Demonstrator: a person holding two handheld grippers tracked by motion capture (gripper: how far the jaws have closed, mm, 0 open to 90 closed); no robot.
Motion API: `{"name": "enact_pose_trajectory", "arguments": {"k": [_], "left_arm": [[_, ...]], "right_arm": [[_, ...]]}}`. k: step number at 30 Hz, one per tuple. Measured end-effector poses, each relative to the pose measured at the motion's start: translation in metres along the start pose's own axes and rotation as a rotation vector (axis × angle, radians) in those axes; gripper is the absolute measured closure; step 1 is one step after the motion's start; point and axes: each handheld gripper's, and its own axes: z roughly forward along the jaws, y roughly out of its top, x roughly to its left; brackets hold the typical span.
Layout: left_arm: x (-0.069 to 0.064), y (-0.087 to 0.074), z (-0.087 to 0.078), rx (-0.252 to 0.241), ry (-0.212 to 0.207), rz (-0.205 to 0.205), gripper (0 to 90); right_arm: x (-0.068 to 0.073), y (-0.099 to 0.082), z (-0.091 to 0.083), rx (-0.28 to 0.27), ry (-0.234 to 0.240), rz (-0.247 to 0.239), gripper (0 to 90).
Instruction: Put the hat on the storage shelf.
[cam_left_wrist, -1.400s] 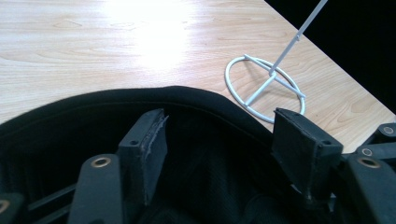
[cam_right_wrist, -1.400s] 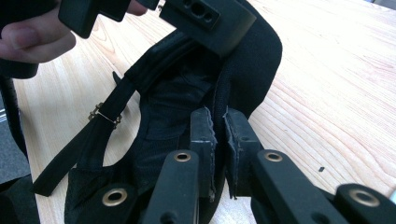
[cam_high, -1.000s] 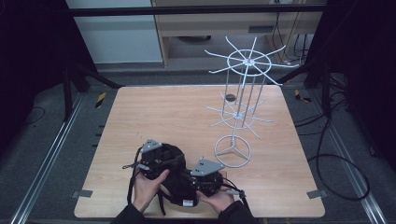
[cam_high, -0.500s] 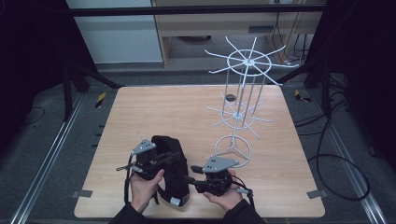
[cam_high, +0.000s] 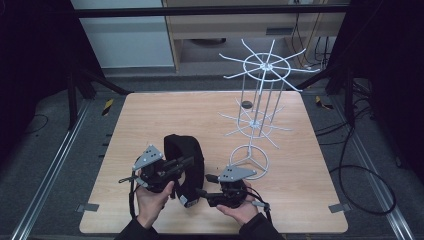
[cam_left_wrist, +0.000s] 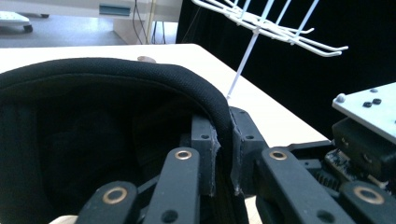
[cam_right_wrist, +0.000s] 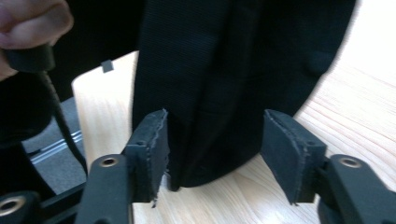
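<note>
A black fabric cap (cam_high: 184, 150) stands on edge on the wooden table (cam_high: 145, 117), near the front. My left gripper (cam_high: 189, 161) grips its rim from the left; in the left gripper view the pads (cam_left_wrist: 208, 149) pinch the padded rim (cam_left_wrist: 140, 70), having just closed on it. My right gripper (cam_high: 200, 192) sits at the cap's lower front edge. Its jaws have just been opening: in the right gripper view the right gripper (cam_right_wrist: 215, 144) stands wide, the cap's black fabric (cam_right_wrist: 210, 70) hanging between the pads without being pressed.
A white wire display rack (cam_high: 262, 95) with spoke hooks stands right of the cap, its ring base (cam_high: 250, 157) close to my right gripper. A small dark disc (cam_high: 245, 104) lies behind the rack. A person's hand (cam_right_wrist: 28, 21) holds the left gripper.
The left gripper shut on the cap's rim and rose, tipping the cap up on edge. The right gripper let go of the cap and opened wide.
</note>
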Motion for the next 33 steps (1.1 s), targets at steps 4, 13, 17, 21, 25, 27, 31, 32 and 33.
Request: {"name": "enact_pose_trajectory", "arguments": {"k": [4, 13, 17, 21, 25, 27, 31, 32, 33], "left_arm": [[-0.006, 0.001, 0.004, -0.004, -0.043, 0.007, 81.7], [-0.016, -0.002, 0.006, 0.005, -0.09, 0.028, 82.2], [-0.016, -0.005, 0.008, 0.013, -0.093, 0.034, 82.2], [-0.014, -0.007, 0.005, 0.008, -0.1, 0.036, 82.2], [-0.009, -0.01, -0.003, -0.01, -0.104, 0.033, 82.0], [-0.007, -0.013, -0.006, -0.009, -0.101, 0.035, 81.8], [-0.005, -0.021, -0.01, 0.001, -0.078, 0.049, 81.6], [-0.004, -0.024, -0.012, 0.005, -0.067, 0.055, 81.5], [-0.003, -0.027, -0.013, 0.008, -0.057, 0.06, 81.4]], "right_arm": [[-0.001, 0.0, 0.004, -0.015, 0.013, 0.001, 41.0], [-0.006, -0.004, 0.011, -0.024, 0.044, -0.003, 66.9], [-0.007, -0.005, 0.01, 0.0, 0.053, 0.001, 85.8], [-0.007, -0.005, 0.007, 0.025, 0.033, -0.017, 87.7], [-0.006, -0.001, 0.0, 0.055, -0.015, -0.055, 88.0], [-0.006, 0.002, -0.005, 0.076, -0.052, -0.083, 88.0], [-0.005, 0.004, -0.006, 0.121, -0.092, -0.124, 88.0], [-0.004, 0.004, -0.005, 0.134, -0.097, -0.13, 88.1], [-0.003, 0.004, -0.004, 0.152, -0.099, -0.144, 88.1]]}}
